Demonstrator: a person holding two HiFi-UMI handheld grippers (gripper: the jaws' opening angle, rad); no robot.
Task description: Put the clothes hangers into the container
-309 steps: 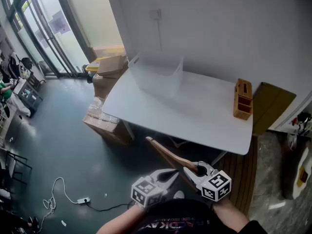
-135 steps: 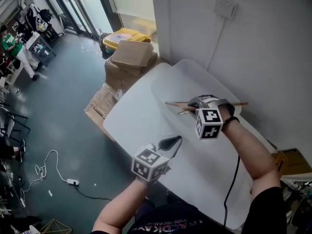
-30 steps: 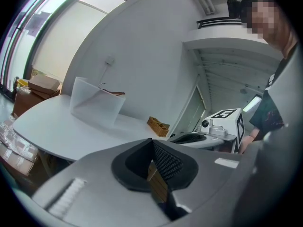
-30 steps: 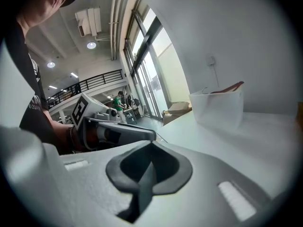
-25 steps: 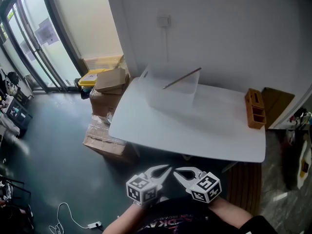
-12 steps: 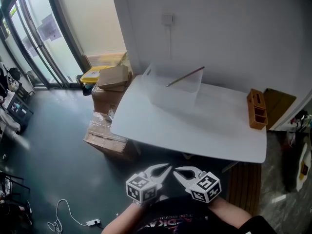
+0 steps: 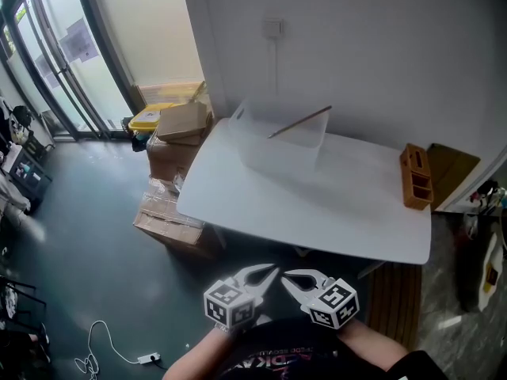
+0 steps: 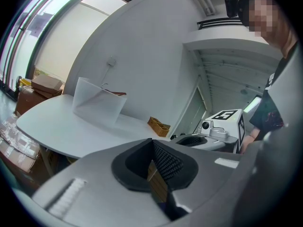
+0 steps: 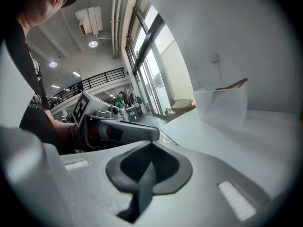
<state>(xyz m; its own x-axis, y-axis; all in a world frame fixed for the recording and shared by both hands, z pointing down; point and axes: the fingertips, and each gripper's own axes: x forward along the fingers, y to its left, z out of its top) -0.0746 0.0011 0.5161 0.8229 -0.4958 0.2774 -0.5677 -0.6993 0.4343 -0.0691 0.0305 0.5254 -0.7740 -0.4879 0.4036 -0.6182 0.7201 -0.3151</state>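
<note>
A translucent white container (image 7: pixel 279 142) stands at the back of the white table (image 7: pixel 317 212), by the wall. A wooden clothes hanger (image 7: pixel 299 123) lies in it, one end poking up over the rim. Both grippers hang low in front of my body, well short of the table. My left gripper (image 7: pixel 272 270) is shut and empty, and so is my right gripper (image 7: pixel 287 276) beside it. In the left gripper view the container (image 8: pixel 97 104) with the hanger (image 8: pixel 115 93) shows far ahead. The right gripper view has the container (image 9: pixel 221 106) and hanger (image 9: pixel 236 84) at the right.
A small wooden rack (image 7: pixel 417 177) stands at the table's right end. Cardboard boxes (image 7: pixel 179 123) and a yellow bin (image 7: pixel 147 118) sit on the floor left of the table. A brown board (image 7: pixel 452 169) leans at the right. A white cable (image 7: pixel 101 347) lies on the floor.
Earlier my right gripper carried the hanger to the container; now the hanger rests there and both grippers are back by my body, empty. In the last second only the view shifted slightly.
</note>
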